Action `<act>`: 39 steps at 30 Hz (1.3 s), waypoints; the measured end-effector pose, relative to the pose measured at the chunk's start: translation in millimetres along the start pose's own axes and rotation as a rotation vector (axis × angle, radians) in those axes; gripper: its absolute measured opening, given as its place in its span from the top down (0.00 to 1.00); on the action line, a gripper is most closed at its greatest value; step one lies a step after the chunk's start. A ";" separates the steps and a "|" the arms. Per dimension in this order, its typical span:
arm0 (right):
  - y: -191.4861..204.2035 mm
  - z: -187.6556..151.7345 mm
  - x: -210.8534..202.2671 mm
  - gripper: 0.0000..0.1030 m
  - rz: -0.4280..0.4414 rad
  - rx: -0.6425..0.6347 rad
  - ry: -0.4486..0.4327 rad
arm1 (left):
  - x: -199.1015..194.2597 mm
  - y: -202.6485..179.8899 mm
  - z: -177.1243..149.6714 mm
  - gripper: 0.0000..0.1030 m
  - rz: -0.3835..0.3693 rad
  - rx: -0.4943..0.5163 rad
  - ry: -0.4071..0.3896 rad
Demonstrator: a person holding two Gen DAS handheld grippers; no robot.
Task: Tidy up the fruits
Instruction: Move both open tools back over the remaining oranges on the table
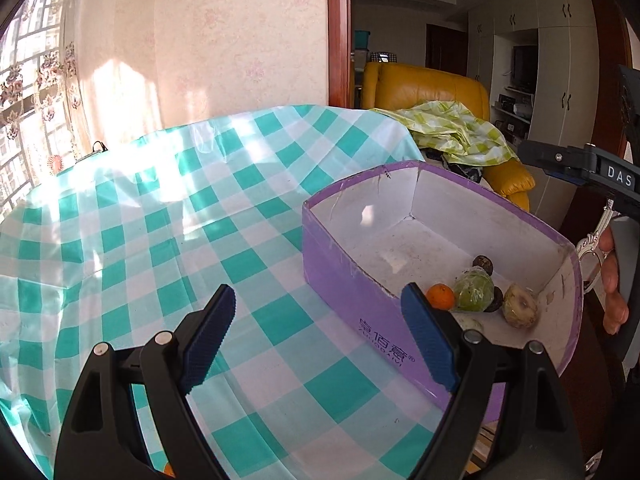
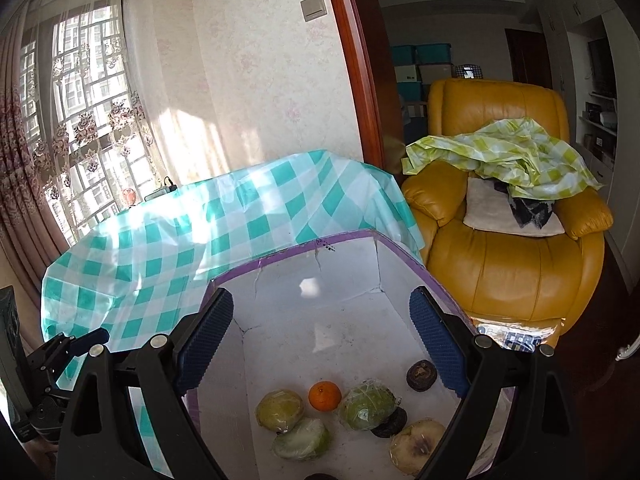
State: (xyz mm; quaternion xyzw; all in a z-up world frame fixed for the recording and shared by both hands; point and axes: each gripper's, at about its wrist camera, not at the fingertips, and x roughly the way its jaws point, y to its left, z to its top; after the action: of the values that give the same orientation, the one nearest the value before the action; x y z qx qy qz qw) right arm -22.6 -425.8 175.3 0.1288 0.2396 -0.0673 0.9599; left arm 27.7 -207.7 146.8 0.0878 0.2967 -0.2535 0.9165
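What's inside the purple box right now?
In the purple box: one orange, three wrapped green fruits, a pale one and two dark ones. Another dark thing at the bottom edge is cut off.

Both my grippers look the same: left gripper [image 1: 318, 312] and right gripper [image 2: 322, 314] have chunky black plastic arms, ribbed blue pads, silver round pins; right one's got "DAS" in white lettering.
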 end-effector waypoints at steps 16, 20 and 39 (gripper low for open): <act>44.3 0.0 -16.7 0.15 0.059 -0.088 -0.028 | -13.3 64.6 -25.9 0.18 0.082 -0.147 -0.008; 57.6 -0.9 -18.0 0.15 0.080 -0.115 -0.027 | -14.8 85.0 -38.6 0.18 0.111 -0.196 0.002; 96.6 -8.8 -14.8 0.15 0.108 -0.200 0.005 | -39.6 200.4 -109.1 0.18 0.271 -0.426 0.042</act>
State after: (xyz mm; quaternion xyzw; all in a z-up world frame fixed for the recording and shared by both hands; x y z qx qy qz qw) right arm -21.0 -329.8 195.6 0.0454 0.2402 0.0092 0.9696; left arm 49.3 14.2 83.9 -0.0630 0.3477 -0.0581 0.9337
